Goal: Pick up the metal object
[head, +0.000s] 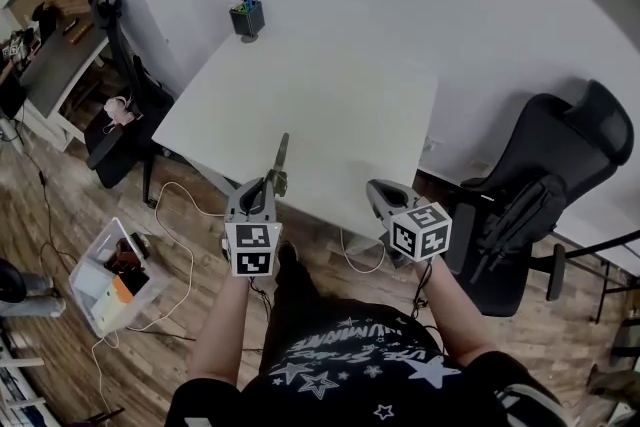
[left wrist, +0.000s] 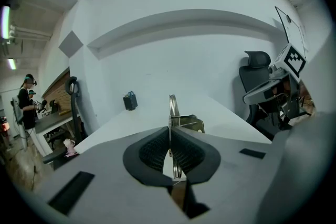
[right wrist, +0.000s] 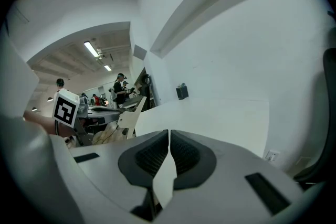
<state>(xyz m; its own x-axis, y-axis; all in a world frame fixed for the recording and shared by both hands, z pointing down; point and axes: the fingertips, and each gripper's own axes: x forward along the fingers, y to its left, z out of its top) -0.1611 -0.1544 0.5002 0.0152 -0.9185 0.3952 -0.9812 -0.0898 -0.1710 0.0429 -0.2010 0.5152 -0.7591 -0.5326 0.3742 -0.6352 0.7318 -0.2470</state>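
Note:
The metal object [head: 281, 158] is a thin, flat metal piece with a darker block at its base. It stands out over the front edge of the white table [head: 330, 95], with my left gripper [head: 262, 187] shut on its lower end. In the left gripper view the metal object [left wrist: 172, 107] shows edge-on, rising from between the pressed pads of the left gripper [left wrist: 169, 131]. My right gripper [head: 378, 187] hovers at the table's front edge, to the right, shut with nothing in it. In the right gripper view the right gripper [right wrist: 168, 136] has its pads together and bare.
A dark pen holder [head: 247, 16] stands at the table's far corner. One black office chair [head: 540, 195] is at the right and another [head: 120, 105] at the left. A clear box [head: 115, 277] of items and cables lie on the wooden floor.

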